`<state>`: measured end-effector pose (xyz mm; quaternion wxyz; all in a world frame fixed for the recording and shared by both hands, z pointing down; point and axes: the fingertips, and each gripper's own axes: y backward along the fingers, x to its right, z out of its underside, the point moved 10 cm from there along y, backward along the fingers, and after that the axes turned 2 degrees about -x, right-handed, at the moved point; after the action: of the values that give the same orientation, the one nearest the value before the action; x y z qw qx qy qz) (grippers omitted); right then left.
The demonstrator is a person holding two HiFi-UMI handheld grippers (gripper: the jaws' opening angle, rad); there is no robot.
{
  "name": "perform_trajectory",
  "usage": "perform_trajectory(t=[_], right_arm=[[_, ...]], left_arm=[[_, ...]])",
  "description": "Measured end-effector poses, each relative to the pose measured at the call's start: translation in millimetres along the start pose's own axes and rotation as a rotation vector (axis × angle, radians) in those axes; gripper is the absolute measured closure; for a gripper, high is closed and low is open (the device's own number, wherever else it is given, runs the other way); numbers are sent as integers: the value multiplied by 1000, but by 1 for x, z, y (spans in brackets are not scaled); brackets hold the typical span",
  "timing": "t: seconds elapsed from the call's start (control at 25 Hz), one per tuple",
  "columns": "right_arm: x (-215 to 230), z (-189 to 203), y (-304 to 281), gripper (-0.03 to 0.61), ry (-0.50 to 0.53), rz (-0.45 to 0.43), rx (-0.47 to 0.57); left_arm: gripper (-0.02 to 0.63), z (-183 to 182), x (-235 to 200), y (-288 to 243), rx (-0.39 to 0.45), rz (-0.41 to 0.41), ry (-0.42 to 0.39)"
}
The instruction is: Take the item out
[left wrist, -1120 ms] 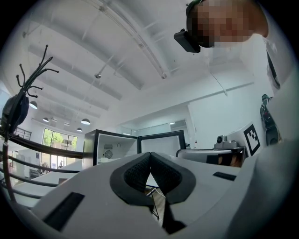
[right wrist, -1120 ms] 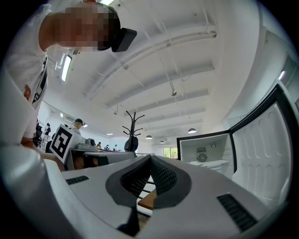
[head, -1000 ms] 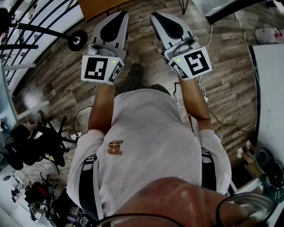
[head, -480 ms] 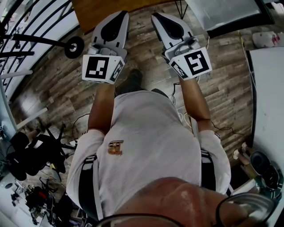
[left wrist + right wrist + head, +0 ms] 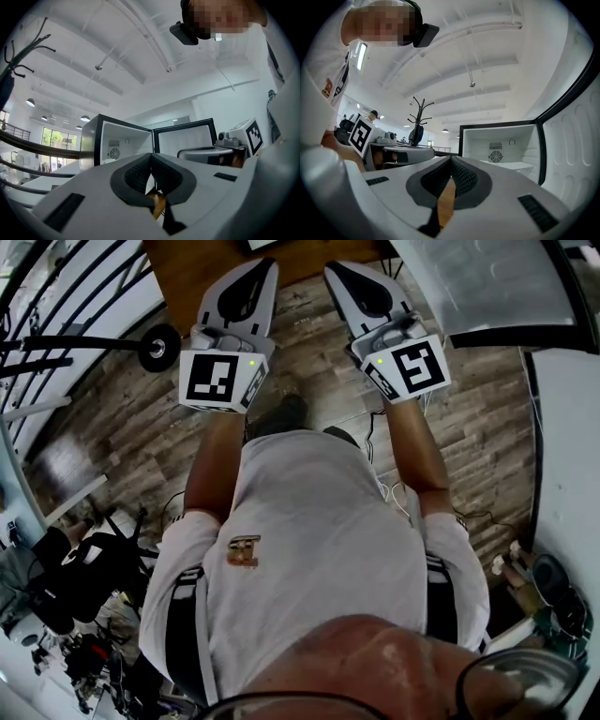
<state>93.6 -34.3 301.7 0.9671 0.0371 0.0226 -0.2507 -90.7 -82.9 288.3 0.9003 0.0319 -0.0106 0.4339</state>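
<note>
change: mini fridge (image 5: 499, 150), door open, nearer | left gripper (image 5: 266, 262); right gripper (image 5: 330, 268): both closed, empty | task: approach under way; item unseen

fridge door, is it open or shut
Open. The fridge shows its white interior and the fan on its back wall, and its door stands swung out to the side.

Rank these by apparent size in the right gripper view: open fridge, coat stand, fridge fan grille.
1. Open fridge
2. Coat stand (seems farther off, so true size unsure)
3. Fan grille
</note>
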Motion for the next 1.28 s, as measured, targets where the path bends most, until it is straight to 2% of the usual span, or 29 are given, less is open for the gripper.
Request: perform_trajectory(t=[0.4, 0.68, 0.84, 1.04, 1.28], right_arm=[[46, 15, -72, 545, 33, 14, -42], [70, 20, -110, 545, 72, 27, -59], [79, 14, -125, 543, 129, 37, -72], [90, 13, -140, 543, 291, 40, -54], [106, 17, -156, 541, 521, 0, -217]], left_arm=[[595, 21, -58, -60, -24, 15, -40], [595, 23, -86, -90, -40, 29, -145], [595, 16, -97, -104, -75, 22, -256], [594, 18, -97, -122, -124, -19, -430], [594, 25, -93, -142, -210, -23, -642]])
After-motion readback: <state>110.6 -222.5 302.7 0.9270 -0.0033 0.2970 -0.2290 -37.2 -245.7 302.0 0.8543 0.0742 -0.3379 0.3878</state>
